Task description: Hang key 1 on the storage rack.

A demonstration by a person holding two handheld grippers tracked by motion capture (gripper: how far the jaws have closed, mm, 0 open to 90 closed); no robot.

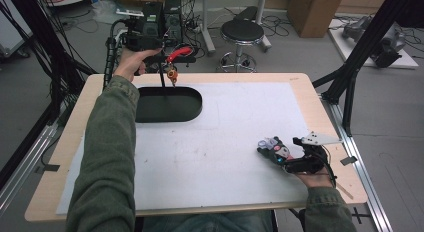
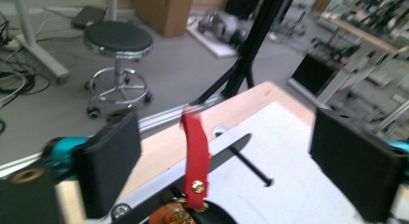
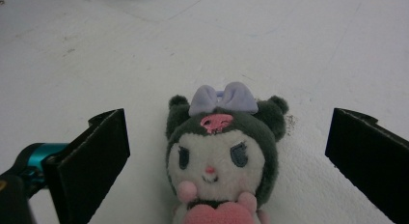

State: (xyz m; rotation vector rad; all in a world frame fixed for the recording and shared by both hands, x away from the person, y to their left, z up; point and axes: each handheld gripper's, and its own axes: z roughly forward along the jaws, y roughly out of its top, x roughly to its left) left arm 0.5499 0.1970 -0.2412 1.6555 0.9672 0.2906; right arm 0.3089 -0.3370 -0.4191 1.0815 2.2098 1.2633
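Note:
A red strap with an orange charm hangs from a thin black stand on a black oval base at the table's far left. My left gripper is level with it. In the left gripper view the left gripper stands open, and the red strap hangs between the jaws, touching neither pad. A small plush toy with a purple bow lies at the front right. My right gripper is open around the plush toy, its pads well clear of it.
A white mat covers the wooden table. Behind the table stand a black stool, a cardboard box and cabled equipment. Black frame posts rise at the right edge.

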